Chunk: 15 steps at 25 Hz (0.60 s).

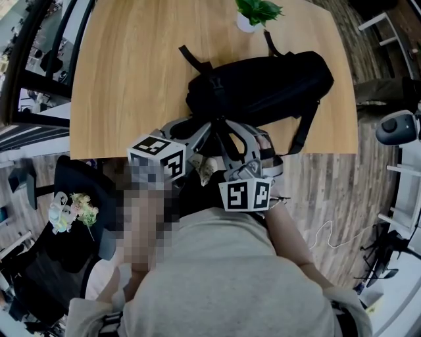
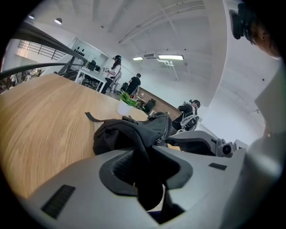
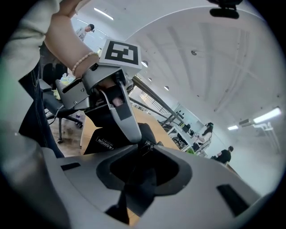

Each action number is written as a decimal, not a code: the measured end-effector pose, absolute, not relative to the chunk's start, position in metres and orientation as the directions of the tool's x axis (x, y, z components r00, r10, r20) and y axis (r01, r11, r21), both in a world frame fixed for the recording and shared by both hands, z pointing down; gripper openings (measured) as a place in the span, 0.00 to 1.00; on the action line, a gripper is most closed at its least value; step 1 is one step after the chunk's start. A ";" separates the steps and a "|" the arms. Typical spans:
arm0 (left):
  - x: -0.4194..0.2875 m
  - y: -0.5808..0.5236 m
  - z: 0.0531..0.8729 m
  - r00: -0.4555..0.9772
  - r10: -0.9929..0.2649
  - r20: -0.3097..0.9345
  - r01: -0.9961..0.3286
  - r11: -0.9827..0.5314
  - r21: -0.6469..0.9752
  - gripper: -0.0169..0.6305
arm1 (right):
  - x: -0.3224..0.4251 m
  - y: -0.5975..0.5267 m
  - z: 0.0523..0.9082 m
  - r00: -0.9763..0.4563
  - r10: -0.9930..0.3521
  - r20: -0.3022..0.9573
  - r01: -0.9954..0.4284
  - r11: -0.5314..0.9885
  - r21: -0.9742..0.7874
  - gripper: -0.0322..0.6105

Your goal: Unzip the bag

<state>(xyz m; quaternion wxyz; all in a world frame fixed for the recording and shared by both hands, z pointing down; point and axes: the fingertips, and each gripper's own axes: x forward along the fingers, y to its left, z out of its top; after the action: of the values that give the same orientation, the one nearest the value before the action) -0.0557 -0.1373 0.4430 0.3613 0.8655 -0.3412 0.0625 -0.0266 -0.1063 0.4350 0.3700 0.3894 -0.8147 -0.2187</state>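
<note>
Bag (image 1: 263, 85): black, lying on its side on the wooden surface (image 1: 131, 79), in the centre of the head view. Its long axis runs from upper right down to the near edge. Two short straps lie loose on the wood at its far side, and another strap hangs over the near edge at the right.

Left claw (image 2: 149, 150): clenched on a fold of the bag's black fabric at the near end. The cloth is drawn up taut between the two jaws and runs back to the body of the bag.

Right claw (image 3: 143, 150): just beside the left one at the same end of the bag, clenched on a dark strip of the bag. A small metal zip part shows at its tips. In the head view the two marker cubes sit side by side just below the surface's near edge.

Plant (image 1: 258, 13): small, in a white pot, at the far edge of the surface, just beyond the bag and clear of it.

Chair (image 1: 39, 263): black, lower left of the head view, on the plank floor (image 1: 322, 197).
</note>
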 end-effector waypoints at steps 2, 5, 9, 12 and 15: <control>-0.056 -0.138 0.443 0.759 -0.546 0.354 -0.636 -0.505 0.584 0.20 | -0.027 -0.107 0.435 -0.418 -0.806 0.420 -0.460 0.586 0.667 0.19; -0.056 -0.138 0.444 0.760 -0.545 0.355 -0.635 -0.503 0.586 0.20 | -0.026 -0.109 0.436 -0.405 -0.817 0.409 -0.440 0.567 0.697 0.18; -0.057 -0.139 0.445 0.757 -0.546 0.359 -0.637 -0.498 0.588 0.19 | -0.027 -0.112 0.441 -0.406 -0.812 0.419 -0.406 0.571 0.713 0.19; -0.057 -0.139 0.444 0.761 -0.545 0.352 -0.630 -0.490 0.603 0.18 | -0.028 -0.114 0.443 -0.405 -0.811 0.421 -0.391 0.570 0.723 0.21; -0.057 -0.139 0.443 0.765 -0.546 0.341 -0.619 -0.479 0.623 0.16 | -0.029 -0.118 0.443 -0.407 -0.811 0.420 -0.378 0.568 0.731 0.23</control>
<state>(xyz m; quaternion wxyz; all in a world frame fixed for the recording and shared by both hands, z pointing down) -0.0572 -0.1391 0.4431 0.3816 0.8586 -0.3391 0.0481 -0.0286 -0.1180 0.4432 0.3945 0.3751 -0.7928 -0.2742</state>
